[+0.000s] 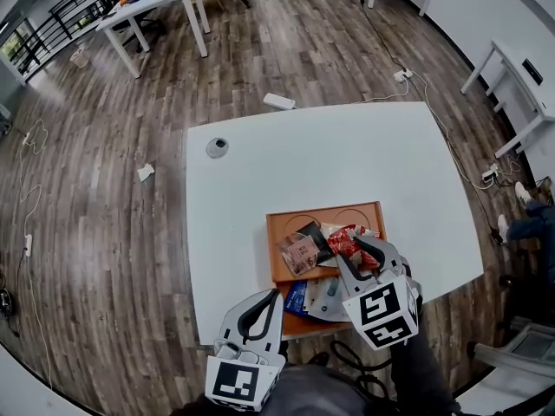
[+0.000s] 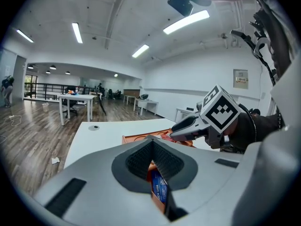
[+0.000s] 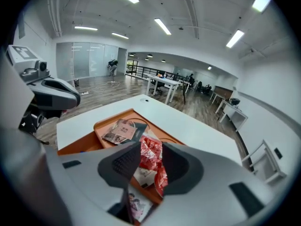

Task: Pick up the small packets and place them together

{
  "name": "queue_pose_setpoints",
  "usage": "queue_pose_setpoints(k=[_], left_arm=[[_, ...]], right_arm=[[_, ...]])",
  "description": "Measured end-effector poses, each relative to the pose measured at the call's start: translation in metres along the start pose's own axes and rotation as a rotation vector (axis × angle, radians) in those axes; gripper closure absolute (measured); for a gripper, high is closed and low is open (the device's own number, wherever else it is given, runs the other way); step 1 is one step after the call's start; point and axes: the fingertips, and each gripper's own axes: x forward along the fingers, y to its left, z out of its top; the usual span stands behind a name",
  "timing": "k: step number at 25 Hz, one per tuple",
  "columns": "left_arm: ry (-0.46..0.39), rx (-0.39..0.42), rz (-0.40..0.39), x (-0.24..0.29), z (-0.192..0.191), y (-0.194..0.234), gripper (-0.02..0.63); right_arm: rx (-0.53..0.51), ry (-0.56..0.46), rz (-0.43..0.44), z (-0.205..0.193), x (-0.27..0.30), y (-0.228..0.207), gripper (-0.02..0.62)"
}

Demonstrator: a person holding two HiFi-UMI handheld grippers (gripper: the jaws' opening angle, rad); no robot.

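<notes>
An orange tray sits at the near edge of the white table and holds several small packets. My right gripper hangs over the tray's right side, jaws open, with a red packet between them. In the right gripper view the red packet stands in the gap of the right gripper, above a pink-brown packet. That pink-brown packet lies mid-tray, and a blue packet and a pale one lie at the near end. My left gripper is shut and empty by the tray's near left corner.
A round grey disc is set in the table's far left part. A white power strip and cables lie on the wooden floor beyond. More white tables stand farther off. A person's leg shows at the right.
</notes>
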Motion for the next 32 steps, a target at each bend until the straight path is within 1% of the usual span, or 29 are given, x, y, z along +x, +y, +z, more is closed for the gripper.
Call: queue_pose_setpoints(k=[4,7,11,15,18,22,27,29,32], left_arm=[[-0.021,0.01,0.005,-0.007,0.004,-0.005,0.603],[-0.018,0.012,-0.013,-0.012,0.004,-0.017,0.603],[-0.048,0.03,-0.043,-0.015,0.011,-0.036,0.603],[-0.052,0.033,-0.079,-0.022,0.01,-0.057,0.603],[-0.049,0.035,-0.099,-0.024,0.005,-0.068,0.603],[-0.042,0.032,-0.103,-0.026,0.002,-0.071,0.603],[-0.028,0.026,-0.086,-0.024,-0.002,-0.061,0.603],[-0.021,0.021,-0.076,-0.023,-0.004,-0.055,0.603],[-0.008,0.008,-0.06,-0.022,-0.008,-0.046,0.603]], right_arm=[[0.005,-0.04,-0.035,0.006,-0.017,-0.005,0.466],[0.003,-0.054,-0.062,0.002,-0.031,-0.007,0.468],[0.0,-0.056,-0.099,-0.006,-0.054,-0.012,0.468],[0.008,-0.033,-0.103,-0.024,-0.071,-0.009,0.468],[0.004,0.001,-0.078,-0.041,-0.075,0.0,0.468],[-0.007,0.052,-0.019,-0.059,-0.067,0.02,0.468],[-0.037,0.097,0.083,-0.069,-0.043,0.053,0.468],[-0.047,0.131,0.115,-0.074,-0.032,0.063,0.466],[-0.049,0.198,0.12,-0.087,-0.017,0.065,0.465]])
